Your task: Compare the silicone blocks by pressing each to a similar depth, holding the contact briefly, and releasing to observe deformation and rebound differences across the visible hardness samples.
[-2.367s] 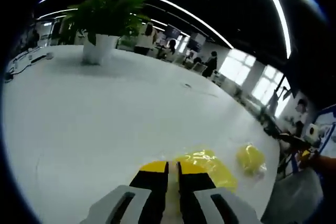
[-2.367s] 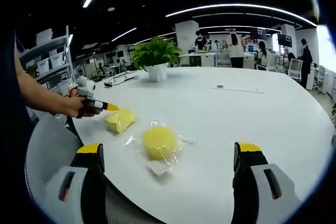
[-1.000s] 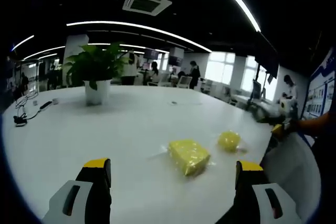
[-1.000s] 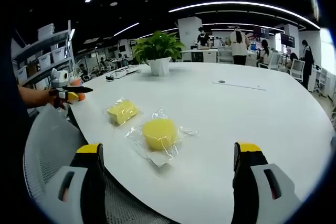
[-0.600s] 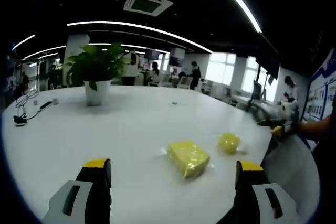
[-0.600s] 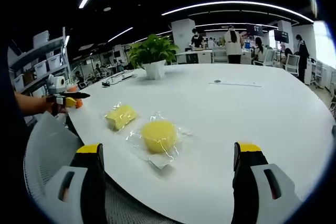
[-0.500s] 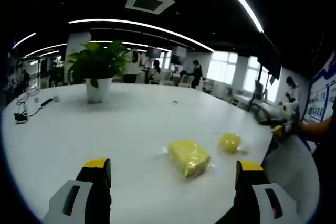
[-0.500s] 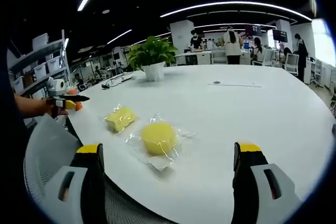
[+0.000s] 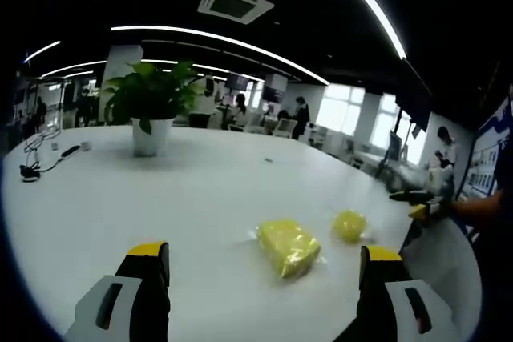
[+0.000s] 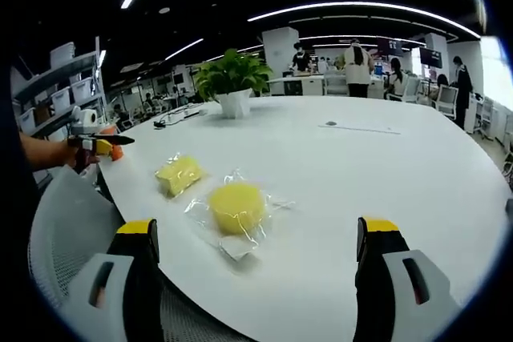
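— Left gripper (image 9: 256, 278) first: how do its jaws stand?

— Spread wide in the left gripper view, black with yellow tips, nothing between them and touching nothing. They hang over the near edge of the round white table (image 9: 160, 198).

— And the samples from there?

— The rectangular yellow silicone block in clear wrap (image 9: 288, 247) lies near that edge, between the jaw tips as seen. The round yellow silicone block in clear wrap (image 9: 349, 225) sits just beside it, toward the table's right edge. A potted green plant in a white pot (image 9: 152, 110) stands well apart, across the table, and a black cable (image 9: 36, 167) lies at the left edge. The other gripper comes in at the far right, off the table's edge; whether it is open I cannot tell from here.

— Then the right gripper (image 10: 256, 278)?

— Its own view settles that: jaws wide apart, empty, over the near edge, with a white mesh chair back (image 10: 64, 238) below. The round block sits closest, its wrap plainly crinkled. The rectangular one lies beyond, toward the left edge, where a hand holds the left gripper off the table.
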`<state>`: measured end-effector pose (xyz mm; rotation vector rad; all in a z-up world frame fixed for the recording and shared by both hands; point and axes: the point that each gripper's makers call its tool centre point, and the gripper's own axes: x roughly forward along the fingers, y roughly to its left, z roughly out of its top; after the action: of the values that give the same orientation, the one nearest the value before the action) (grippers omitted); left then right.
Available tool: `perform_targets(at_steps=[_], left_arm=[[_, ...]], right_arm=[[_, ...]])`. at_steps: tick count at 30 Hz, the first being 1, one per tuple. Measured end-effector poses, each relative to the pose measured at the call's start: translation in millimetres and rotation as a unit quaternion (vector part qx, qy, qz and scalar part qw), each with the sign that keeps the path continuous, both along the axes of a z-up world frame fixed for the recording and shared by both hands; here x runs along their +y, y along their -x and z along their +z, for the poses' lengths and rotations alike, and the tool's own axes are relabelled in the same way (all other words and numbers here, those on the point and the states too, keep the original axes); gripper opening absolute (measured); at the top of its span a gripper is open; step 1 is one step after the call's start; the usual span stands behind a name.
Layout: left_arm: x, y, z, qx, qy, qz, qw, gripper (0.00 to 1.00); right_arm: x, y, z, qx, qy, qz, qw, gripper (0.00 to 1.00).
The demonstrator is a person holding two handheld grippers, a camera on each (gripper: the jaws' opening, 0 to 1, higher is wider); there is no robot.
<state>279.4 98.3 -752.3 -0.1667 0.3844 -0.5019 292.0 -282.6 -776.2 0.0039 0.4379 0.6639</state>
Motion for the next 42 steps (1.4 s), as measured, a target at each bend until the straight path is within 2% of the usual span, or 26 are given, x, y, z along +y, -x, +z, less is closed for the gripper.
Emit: perform_targets(at_steps=[5, 8, 14, 19, 29, 36, 38, 40, 42], left_arm=[[-6.2, -6.0, 6.0, 0.004, 0.019, -0.007, 0.9998, 1.0], [-14.7, -9.0, 0.4, 0.021, 0.006, -0.036, 0.9991, 1.0], [-19.7, -25.6, 10.7, 0.009, 0.007, -0.032, 0.9994, 1.0], [-32.5, -23.8, 1.6, 0.018, 0.001, -0.051, 0.9985, 1.0], [-60.0, -31.4, 22.5, 0.016, 0.032, -0.059, 0.9976, 1.0], [-85.5, -36.1, 35.3, 0.01, 0.024, -0.085, 0.9961, 1.0], [-92.5, -39.2, 37.2, 0.012, 0.033, -0.091, 0.9953, 1.0], [-104.4, -42.1, 41.8, 0.031, 0.061, -0.096, 0.9931, 1.0], [-115.5, -47.1, 46.8, 0.041, 0.075, -0.107, 0.9906, 1.0]], right_arm=[[-5.8, -0.4, 2.3, 0.002, 0.003, -0.002, 1.0, 0.96], [-6.5, -1.7, 8.7, -0.003, -0.006, -0.007, 1.0, 0.96], [-6.0, -2.1, 6.0, 0.0, -0.006, -0.011, 0.9999, 0.96], [-6.9, -1.1, 4.2, 0.001, -0.007, -0.016, 0.9999, 0.96], [-14.1, 4.7, 3.6, -0.001, -0.008, -0.018, 0.9998, 0.96], [-21.0, 4.3, 6.4, -0.005, -0.014, -0.029, 0.9995, 0.96], [-21.6, 5.3, 6.7, -0.005, -0.015, -0.03, 0.9994, 0.96], [-21.8, 7.2, 6.4, -0.005, -0.015, -0.029, 0.9995, 0.96], [-22.5, 8.4, 4.6, -0.004, -0.013, -0.029, 0.9995, 0.96]])
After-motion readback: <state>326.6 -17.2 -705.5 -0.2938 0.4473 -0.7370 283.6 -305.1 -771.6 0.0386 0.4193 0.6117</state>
